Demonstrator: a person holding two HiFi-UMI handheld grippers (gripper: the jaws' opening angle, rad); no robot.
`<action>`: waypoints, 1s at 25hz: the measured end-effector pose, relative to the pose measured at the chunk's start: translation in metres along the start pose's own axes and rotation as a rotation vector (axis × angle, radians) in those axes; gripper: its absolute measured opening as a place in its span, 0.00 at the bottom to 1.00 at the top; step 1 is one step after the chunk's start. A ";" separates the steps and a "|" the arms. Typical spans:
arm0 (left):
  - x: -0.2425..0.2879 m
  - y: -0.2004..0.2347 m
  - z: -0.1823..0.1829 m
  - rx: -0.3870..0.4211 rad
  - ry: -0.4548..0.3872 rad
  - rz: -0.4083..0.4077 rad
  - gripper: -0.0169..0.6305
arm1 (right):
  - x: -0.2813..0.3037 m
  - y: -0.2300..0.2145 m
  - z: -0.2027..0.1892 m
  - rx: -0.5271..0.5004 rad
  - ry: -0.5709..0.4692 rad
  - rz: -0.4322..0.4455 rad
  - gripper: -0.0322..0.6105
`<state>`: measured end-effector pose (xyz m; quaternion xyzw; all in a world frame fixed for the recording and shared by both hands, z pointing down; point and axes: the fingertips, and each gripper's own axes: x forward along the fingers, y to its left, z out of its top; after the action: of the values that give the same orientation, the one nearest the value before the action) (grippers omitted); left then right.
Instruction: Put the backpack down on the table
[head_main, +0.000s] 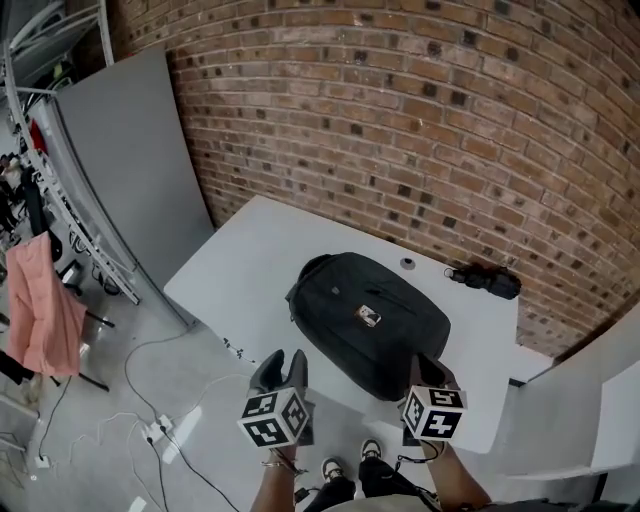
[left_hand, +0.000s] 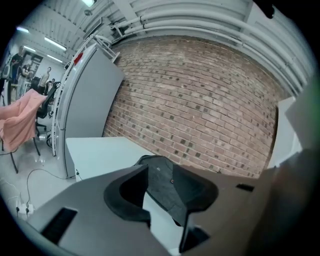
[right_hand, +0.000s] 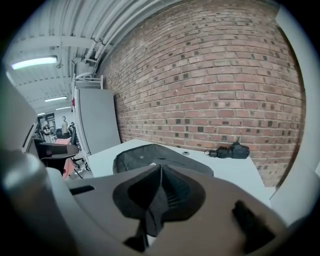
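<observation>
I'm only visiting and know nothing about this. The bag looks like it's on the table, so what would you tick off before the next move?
1. Black fabric backpack lies flat on the white table: ok.
2. Backpack's near end sits well inside the table edge: cannot tell, because the tongs cover it in the head view.
3. Left tongs are apart with nothing between them: ok.
4. Right tongs are free of the backpack: cannot tell. The jaws are together and a dark strip shows between them.
5. Small black bundle by the brick wall lies apart from the backpack: ok.

Right gripper (right_hand: 159, 171) closed; backpack (right_hand: 145, 154) lies on table (right_hand: 240, 172).
</observation>
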<state>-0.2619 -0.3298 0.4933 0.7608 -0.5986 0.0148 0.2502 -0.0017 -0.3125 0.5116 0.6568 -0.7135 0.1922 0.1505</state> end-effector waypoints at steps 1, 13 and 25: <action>-0.005 -0.004 0.002 0.012 -0.004 -0.007 0.26 | -0.003 0.000 0.001 0.003 -0.004 -0.003 0.10; -0.033 -0.036 0.006 0.103 0.005 -0.052 0.05 | -0.024 -0.011 0.002 0.014 -0.030 -0.002 0.10; -0.046 -0.059 -0.018 0.114 0.043 0.020 0.05 | -0.035 -0.010 -0.004 -0.052 -0.003 0.105 0.10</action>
<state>-0.2153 -0.2717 0.4727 0.7674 -0.5988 0.0676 0.2191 0.0110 -0.2805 0.4990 0.6144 -0.7521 0.1803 0.1561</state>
